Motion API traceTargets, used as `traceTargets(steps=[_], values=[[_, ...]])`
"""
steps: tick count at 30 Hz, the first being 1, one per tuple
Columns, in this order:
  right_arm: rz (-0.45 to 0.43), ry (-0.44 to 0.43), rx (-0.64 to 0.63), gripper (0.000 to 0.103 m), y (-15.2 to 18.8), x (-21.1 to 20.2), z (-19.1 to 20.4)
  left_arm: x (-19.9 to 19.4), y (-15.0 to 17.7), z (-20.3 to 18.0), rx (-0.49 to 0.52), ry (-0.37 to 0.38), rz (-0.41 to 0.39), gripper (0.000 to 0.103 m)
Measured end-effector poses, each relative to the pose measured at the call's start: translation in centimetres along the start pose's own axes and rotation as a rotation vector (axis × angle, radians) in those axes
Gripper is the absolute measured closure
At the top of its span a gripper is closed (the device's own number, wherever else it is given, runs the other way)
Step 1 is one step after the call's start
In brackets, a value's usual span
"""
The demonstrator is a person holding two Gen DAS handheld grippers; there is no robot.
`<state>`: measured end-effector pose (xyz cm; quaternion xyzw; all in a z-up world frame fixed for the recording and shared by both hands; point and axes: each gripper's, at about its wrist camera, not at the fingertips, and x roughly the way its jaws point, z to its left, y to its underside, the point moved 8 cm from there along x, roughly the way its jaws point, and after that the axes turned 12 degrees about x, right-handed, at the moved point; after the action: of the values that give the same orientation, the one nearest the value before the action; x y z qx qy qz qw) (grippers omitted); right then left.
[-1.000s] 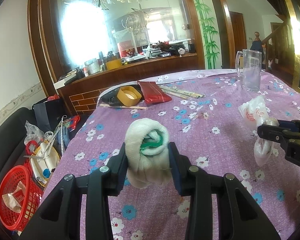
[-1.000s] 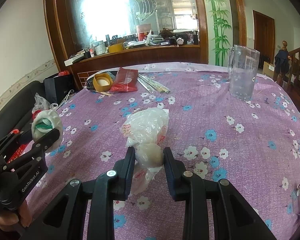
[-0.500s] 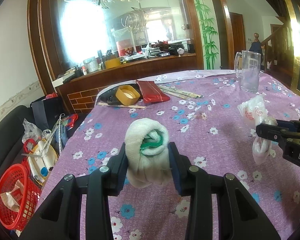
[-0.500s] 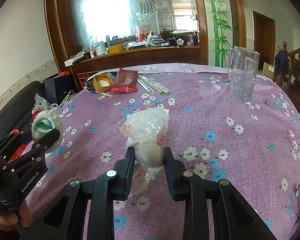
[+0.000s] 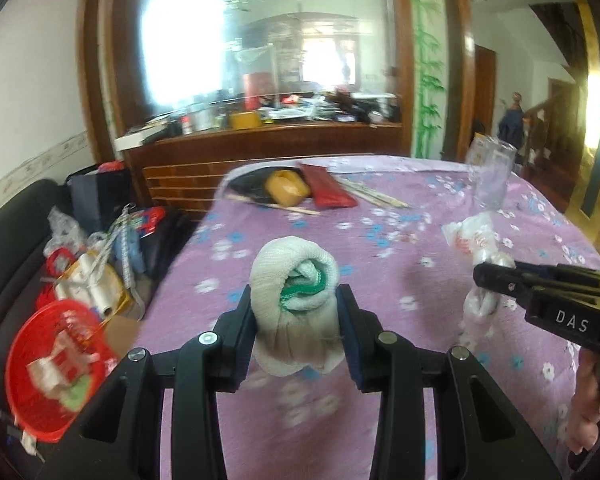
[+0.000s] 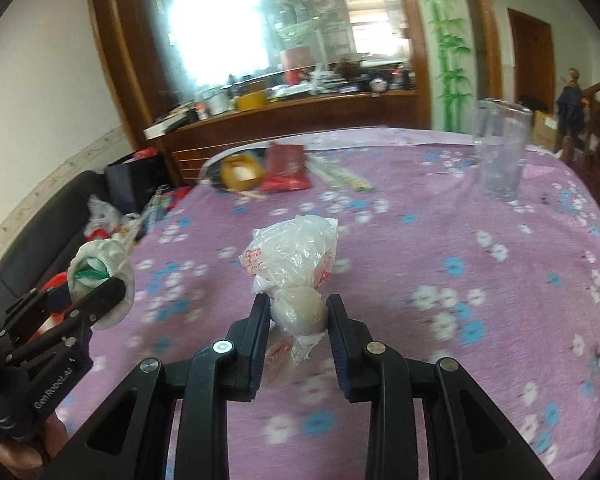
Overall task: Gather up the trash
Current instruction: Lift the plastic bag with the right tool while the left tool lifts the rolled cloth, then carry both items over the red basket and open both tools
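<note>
My left gripper (image 5: 296,320) is shut on a rolled white cloth with a green core (image 5: 294,300) and holds it above the purple flowered tablecloth (image 5: 400,248). It also shows at the left of the right wrist view (image 6: 100,300). My right gripper (image 6: 298,316) is shut on a knotted clear plastic bag with red print (image 6: 296,256), lifted over the table. The bag shows in the left wrist view (image 5: 478,248) at the right. A red basket (image 5: 54,364) with scraps in it stands on the floor at lower left.
A clear glass jug (image 6: 500,148) stands at the far right. A yellow tape roll (image 6: 240,170), a red pouch (image 6: 286,168) and chopsticks (image 6: 340,174) lie at the far edge. A dark sofa (image 5: 8,264) with clutter is left of the table.
Both grippers have lifted and shifted left with their loads. The red basket now sits larger and nearer in the left wrist view.
</note>
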<state>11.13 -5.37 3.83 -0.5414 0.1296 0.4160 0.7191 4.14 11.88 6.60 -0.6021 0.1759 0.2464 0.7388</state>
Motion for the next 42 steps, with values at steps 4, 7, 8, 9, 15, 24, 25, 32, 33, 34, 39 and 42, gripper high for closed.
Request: traceTargets(steps=[4,7,8,9,15,24,25,32,33,34,39,42], values=[[0.046,-0.082,-0.036,0.071,1.4,0.5,5.4,-2.4,2.3,5.7,-0.068,-0.035,0.012,0.066],[0.094,-0.165,-0.065,0.071,2.6,1.4,10.5,-4.0,4.6,10.5,-0.118,-0.090,0.023,0.066],[0.107,-0.188,-0.080,0.071,3.0,1.7,12.2,-4.2,5.2,11.7,-0.132,-0.101,0.028,0.066],[0.118,-0.206,-0.097,0.071,3.5,2.1,13.9,-4.5,6.1,13.3,-0.151,-0.119,0.037,0.066],[0.206,-0.308,-0.175,0.071,6.3,5.1,23.6,-4.7,11.4,22.4,-0.295,-0.203,0.096,0.066],[0.275,-0.362,-0.264,0.070,9.7,9.2,34.3,-2.8,14.6,28.0,-0.388,-0.201,0.121,0.064],[0.284,-0.358,-0.273,0.070,10.1,10.0,35.3,-2.7,14.9,28.1,-0.395,-0.194,0.126,0.056],[0.277,-0.364,-0.247,0.052,9.7,11.0,35.8,-3.9,15.2,27.8,-0.393,-0.199,0.093,0.037],[0.264,-0.358,-0.241,0.052,9.4,10.5,35.3,-4.3,15.1,27.7,-0.398,-0.205,0.084,0.036],[0.246,-0.355,-0.232,0.052,9.1,9.8,34.8,-5.1,14.9,27.2,-0.401,-0.214,0.067,0.032],[0.128,-0.274,-0.237,0.022,8.5,5.5,30.9,-8.4,14.2,24.5,-0.342,-0.300,0.007,0.008],[0.061,-0.184,-0.264,0.017,8.8,3.4,28.1,-9.6,14.0,21.6,-0.286,-0.327,-0.001,0.003]])
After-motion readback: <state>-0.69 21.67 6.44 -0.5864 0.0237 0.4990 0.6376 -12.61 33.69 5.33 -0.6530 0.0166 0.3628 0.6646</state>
